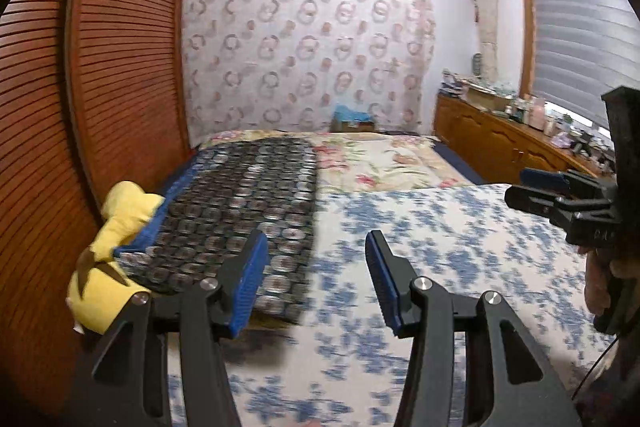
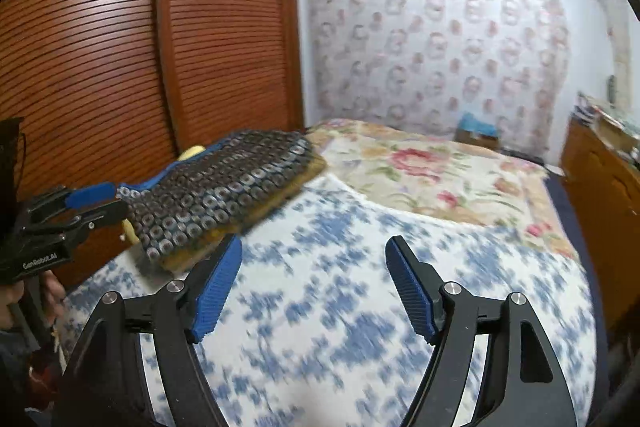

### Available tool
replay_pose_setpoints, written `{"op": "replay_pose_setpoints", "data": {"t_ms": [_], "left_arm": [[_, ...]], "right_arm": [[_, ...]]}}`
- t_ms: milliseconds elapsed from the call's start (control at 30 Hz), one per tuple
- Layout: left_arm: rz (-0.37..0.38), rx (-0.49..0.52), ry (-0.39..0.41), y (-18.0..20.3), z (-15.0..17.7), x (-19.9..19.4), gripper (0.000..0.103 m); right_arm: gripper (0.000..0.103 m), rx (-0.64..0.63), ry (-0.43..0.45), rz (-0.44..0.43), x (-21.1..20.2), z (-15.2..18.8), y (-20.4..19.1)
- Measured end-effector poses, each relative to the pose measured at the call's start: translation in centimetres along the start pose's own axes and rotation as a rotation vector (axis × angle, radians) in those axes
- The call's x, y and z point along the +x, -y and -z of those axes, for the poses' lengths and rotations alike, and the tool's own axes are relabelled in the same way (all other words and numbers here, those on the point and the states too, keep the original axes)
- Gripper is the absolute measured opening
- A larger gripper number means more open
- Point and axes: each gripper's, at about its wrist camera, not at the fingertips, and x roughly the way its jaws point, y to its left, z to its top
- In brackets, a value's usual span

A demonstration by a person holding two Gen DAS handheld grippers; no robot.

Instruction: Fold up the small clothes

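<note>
Both the left gripper (image 1: 316,279) and the right gripper (image 2: 314,283) have their fingers apart and empty above the bed (image 2: 320,307), and the folded patterned garment (image 1: 240,203) lies just beyond the left fingers.

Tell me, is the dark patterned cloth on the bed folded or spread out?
Folded: the dark patterned cloth lies as a neat flat rectangle with layered edges.

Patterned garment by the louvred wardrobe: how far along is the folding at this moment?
Done, apparently: the dark patterned garment lies flat as a neat rectangle on the bed, with a yellow cloth beside it. In hand: nothing; the left gripper and right gripper both have open, empty jaws over the blue floral bedspread. Left: unclear; whether the yellow cloth still needs folding cannot be told.
</note>
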Motion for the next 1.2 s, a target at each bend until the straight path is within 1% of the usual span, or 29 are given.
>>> {"op": "replay_pose_setpoints", "data": {"t_ms": [200, 267, 333, 467, 600, 767, 1200], "left_arm": [[0.033, 0.025, -0.004, 3.9, -0.5, -0.6, 0.05], [0.046, 0.029, -0.001, 5.0, -0.9, -0.9, 0.05], [0.049, 0.03, 0.006, 5.8, -1.2, -1.2, 0.05], [0.04, 0.05, 0.02, 7.2, -1.7, -1.7, 0.05], [0.036, 0.046, 0.015, 7.6, -1.7, -1.8, 0.05], [0.032, 0.045, 0.009, 7.5, -1.4, -1.8, 0.05], [0.024, 0.047, 0.014, 7.5, -1.6, -2.1, 0.05]], "right_arm": [[0.076, 0.057, 0.021, 0.111, -4.1, 2.5, 1.6], [0.076, 0.075, 0.037, 0.158, -5.4, 2.9, 2.1], [0.076, 0.094, 0.056, 0.186, -6.6, 3.2, 2.6], [0.076, 0.138, 0.097, 0.215, -8.8, 3.7, 3.5], [0.076, 0.14, 0.12, 0.242, -9.8, 3.8, 3.8], [0.076, 0.143, 0.132, 0.26, -10.2, 3.9, 3.8], [0.076, 0.149, 0.136, 0.268, -10.4, 4.1, 3.8]]}}
